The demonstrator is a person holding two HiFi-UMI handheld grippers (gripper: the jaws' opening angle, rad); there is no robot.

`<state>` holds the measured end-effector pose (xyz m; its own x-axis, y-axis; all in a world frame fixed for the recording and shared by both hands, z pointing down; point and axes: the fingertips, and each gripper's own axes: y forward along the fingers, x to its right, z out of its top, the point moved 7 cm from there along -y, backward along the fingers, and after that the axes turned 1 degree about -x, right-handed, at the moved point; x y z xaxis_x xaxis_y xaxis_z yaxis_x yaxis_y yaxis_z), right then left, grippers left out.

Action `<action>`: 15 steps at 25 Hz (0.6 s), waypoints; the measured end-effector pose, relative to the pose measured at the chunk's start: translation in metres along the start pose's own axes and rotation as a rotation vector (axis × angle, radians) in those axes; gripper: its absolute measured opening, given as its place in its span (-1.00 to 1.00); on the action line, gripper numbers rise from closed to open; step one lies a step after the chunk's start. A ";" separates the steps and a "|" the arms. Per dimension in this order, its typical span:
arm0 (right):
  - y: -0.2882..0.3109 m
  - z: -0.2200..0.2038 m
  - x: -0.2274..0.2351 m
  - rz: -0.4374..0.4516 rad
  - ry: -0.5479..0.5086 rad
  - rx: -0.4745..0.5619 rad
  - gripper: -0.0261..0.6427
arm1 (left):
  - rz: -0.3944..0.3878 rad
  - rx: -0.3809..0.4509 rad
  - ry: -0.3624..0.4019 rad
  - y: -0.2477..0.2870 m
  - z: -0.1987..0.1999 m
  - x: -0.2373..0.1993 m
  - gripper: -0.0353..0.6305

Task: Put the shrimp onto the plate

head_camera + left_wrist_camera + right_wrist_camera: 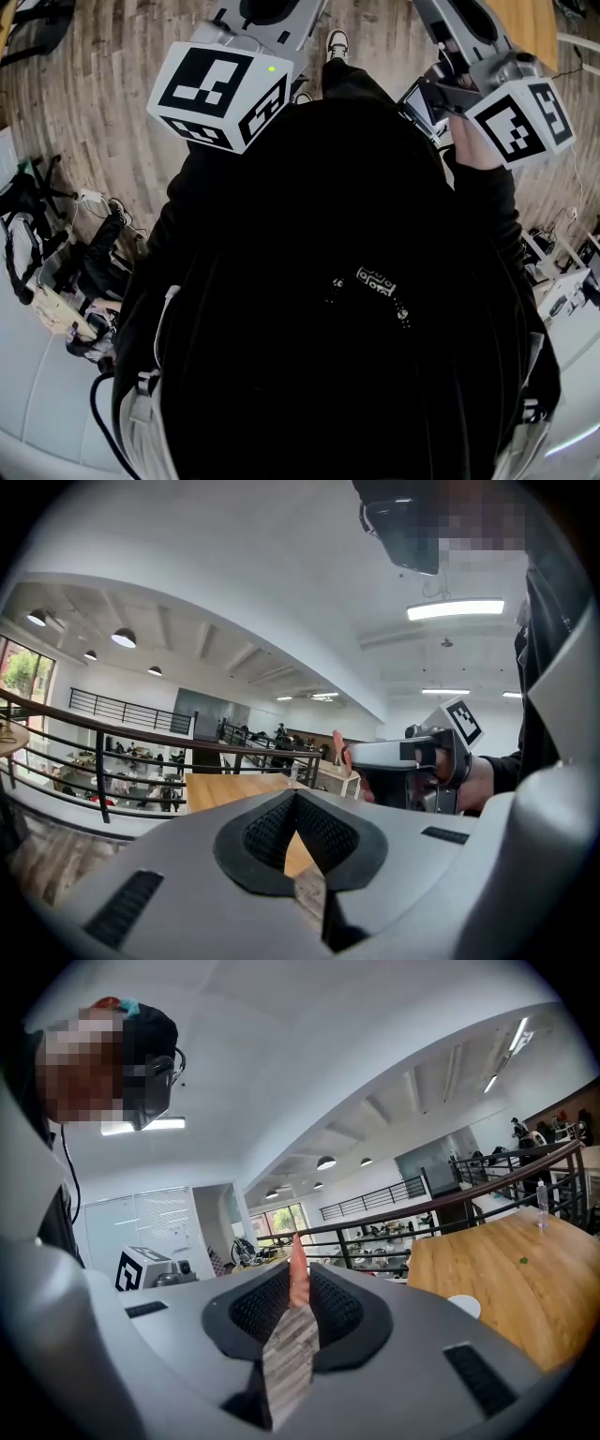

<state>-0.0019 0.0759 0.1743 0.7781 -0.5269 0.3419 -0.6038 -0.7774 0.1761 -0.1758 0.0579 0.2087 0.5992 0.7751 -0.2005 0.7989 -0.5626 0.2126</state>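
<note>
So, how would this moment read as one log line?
left claw shut, empty | right claw shut on shrimp | both held up at chest, away from wooden table

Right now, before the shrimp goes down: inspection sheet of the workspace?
Surface: wooden table, beyond the right gripper.
Job's things: shrimp clamped upright between the right jaws; white round item on the table, possibly the plate, too small to tell.
Clutter: bags on the floor at the person's left.
Grippers: left gripper shut, empty; right gripper shut on shrimp.
Cables: cables loose on the floor.
Surroundings: railing, wood floor.
</note>
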 end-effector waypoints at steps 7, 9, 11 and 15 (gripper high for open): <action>0.046 0.015 0.037 0.061 0.033 -0.034 -0.69 | 0.055 -0.036 0.029 0.027 0.015 -0.034 -0.91; 0.053 0.019 0.046 0.077 0.026 -0.037 -0.69 | 0.070 -0.037 0.021 0.032 0.017 -0.038 -0.91; 0.061 0.023 0.058 0.091 0.026 -0.042 -0.69 | 0.086 -0.040 0.013 0.039 0.019 -0.041 -0.91; 0.069 0.039 0.086 0.117 0.031 -0.037 -0.69 | 0.123 -0.076 0.077 0.064 0.030 -0.044 -0.91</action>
<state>0.0301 -0.0363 0.1796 0.6965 -0.6021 0.3904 -0.6968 -0.6975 0.1674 -0.1495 -0.0206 0.2019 0.6842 0.7231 -0.0949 0.7117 -0.6337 0.3031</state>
